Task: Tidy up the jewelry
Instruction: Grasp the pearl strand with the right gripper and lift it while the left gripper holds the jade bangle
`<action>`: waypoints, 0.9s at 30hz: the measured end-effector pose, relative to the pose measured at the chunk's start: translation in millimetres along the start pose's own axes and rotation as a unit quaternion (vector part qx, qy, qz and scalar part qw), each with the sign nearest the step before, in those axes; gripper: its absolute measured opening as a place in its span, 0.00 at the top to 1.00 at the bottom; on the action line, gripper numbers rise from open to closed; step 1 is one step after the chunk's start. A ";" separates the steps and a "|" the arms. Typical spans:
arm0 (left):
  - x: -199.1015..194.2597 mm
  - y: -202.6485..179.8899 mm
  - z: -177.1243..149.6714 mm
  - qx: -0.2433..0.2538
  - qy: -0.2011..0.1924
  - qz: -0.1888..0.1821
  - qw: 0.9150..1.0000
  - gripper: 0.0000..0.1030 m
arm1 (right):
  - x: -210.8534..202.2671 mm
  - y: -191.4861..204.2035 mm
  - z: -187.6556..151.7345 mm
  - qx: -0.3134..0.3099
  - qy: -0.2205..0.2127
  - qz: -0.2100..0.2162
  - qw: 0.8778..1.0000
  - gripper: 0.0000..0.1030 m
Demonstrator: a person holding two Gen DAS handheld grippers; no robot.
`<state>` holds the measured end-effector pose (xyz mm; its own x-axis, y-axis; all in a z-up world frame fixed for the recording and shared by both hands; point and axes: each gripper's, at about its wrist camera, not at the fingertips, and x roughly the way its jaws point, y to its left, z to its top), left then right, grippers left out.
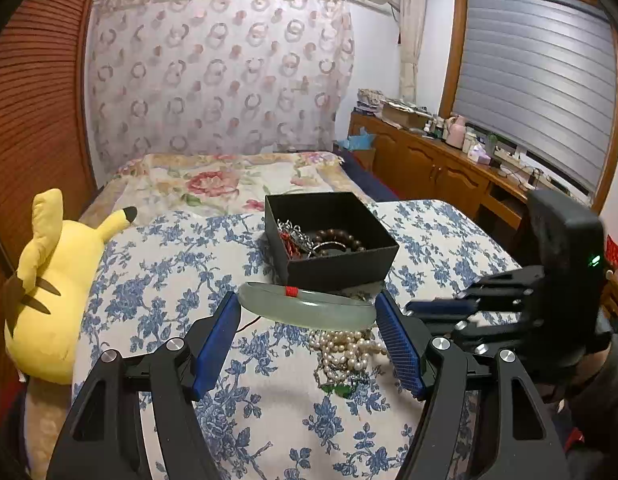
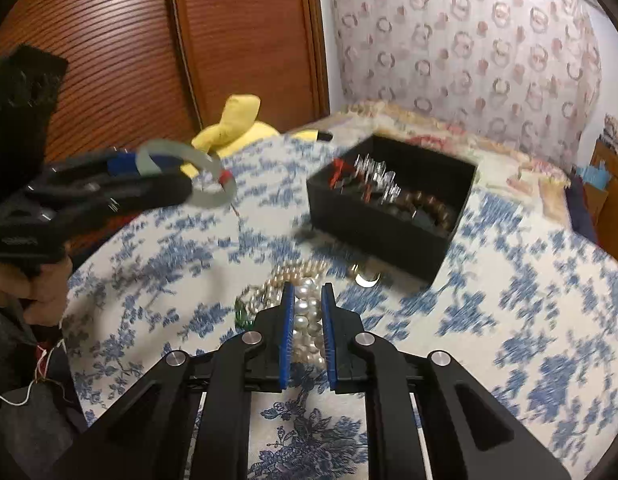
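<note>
Left tongs (image 1: pixel 307 322): spread wide, gripping a pale green bangle (image 1: pixel 305 306) across its outer rim, pads (image 1: pixel 219 336) pressing in from both sides. Bangle held aloft, level, just short of the black box (image 1: pixel 331 240) on the bed (image 1: pixel 157 272); a red thread wraps its rim.

Right tongs (image 2: pixel 305 336): narrow, closed on a strand of pearls (image 2: pixel 307 320) that lies heaped on the bed near the box; whether it has left the cloth, cannot tell.

Risks, as judged:
- Bangle is smooth, hard and round; pinched at two points only, it could pivot or slip out and drop.
- Pearls are heaped with a green piece (image 2: pixel 243 316); a lift may drag that along, or let the strand slide through.
- Box already holds beads and chains; its wall could catch the bangle.

Pose: left tongs reach level toward the box; right tongs angle down at the heap. Right view is blurred.
</note>
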<state>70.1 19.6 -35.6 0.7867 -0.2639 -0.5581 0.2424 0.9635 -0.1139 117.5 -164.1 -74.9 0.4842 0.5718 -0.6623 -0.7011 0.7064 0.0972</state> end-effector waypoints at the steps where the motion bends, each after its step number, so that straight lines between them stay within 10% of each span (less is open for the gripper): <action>1: 0.1 0.2 1.3 0.000 0.000 0.000 1.000 0.36 | -3.8 0.1 2.3 -0.002 -0.004 0.000 1.000 0.94; 27: -9.3 -2.9 28.0 0.006 -0.031 0.006 0.999 0.36 | -107.4 0.7 84.7 -0.052 -0.131 -0.037 0.989 0.93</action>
<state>78.0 18.0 -7.1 0.8226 -0.2559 -0.5077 0.2396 0.9659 -0.0985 109.3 -189.6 59.2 0.6451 0.6185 -0.4486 -0.7026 0.7110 -0.0300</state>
